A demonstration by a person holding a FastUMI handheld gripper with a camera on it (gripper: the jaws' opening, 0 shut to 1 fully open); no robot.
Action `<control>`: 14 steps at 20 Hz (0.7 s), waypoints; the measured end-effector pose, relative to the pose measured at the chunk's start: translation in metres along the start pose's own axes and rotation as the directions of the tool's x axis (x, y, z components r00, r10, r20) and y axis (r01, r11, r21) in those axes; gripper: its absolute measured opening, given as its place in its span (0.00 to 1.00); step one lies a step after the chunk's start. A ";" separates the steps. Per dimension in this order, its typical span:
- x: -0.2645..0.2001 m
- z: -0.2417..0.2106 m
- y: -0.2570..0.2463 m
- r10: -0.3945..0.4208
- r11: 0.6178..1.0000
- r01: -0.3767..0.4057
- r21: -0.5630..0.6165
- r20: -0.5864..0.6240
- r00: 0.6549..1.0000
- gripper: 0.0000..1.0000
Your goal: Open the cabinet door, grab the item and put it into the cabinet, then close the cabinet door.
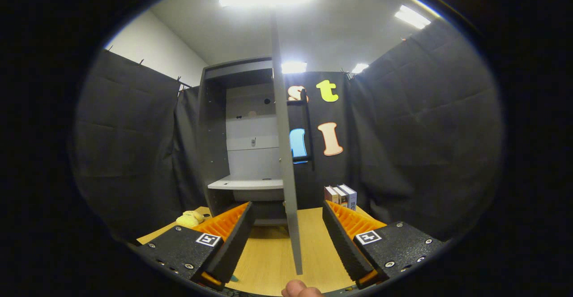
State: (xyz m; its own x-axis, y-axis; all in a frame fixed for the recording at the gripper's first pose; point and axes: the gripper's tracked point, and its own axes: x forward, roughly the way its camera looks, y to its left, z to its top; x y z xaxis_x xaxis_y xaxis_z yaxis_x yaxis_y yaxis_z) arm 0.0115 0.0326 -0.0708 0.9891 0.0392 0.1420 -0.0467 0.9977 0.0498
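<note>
Peeking in nearest, one fingertip (301, 288), mostly cut off. Spreading wide apart over the wooden table (268, 261), gripping nothing: the gripper (286, 238), door edge passing between its fingers. Swinging open edge-on, one cabinet door (286, 162), hiding part of the cabinet (237, 144). Lying left, one yellow plush toy (190, 218); standing right, three small boxes (341, 196).

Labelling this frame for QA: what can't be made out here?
- Cabinet right side: hidden behind the open door, seen edge-on.
- Door handle: partly covered by the door edge.
- Yellow item: too small to identify.
- Boxes: labels too small, lower parts hidden behind the right finger.
- Tool: open, door edge between its fingers; contact can't be judged.
</note>
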 end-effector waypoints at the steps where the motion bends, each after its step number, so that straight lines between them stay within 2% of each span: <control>1: -0.002 -0.020 0.019 -0.001 1.000 0.001 0.004 -0.012 1.000 0.93; 5: -0.005 -0.102 0.092 0.027 0.999 -0.025 0.025 -0.056 0.998 0.93; 8: 0.010 -0.181 0.132 0.050 0.999 -0.047 0.022 -0.130 0.990 0.94; 11: 0.032 -0.241 0.151 0.048 0.999 -0.046 0.014 -0.185 0.982 0.94; 14: 0.047 -0.292 0.150 0.021 0.997 -0.037 -0.063 -0.243 0.970 0.94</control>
State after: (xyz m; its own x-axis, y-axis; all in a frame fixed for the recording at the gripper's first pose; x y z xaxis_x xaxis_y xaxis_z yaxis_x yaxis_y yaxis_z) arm 0.0919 0.2007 -0.3454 0.9922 0.0723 -0.1011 -0.0745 0.9971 -0.0174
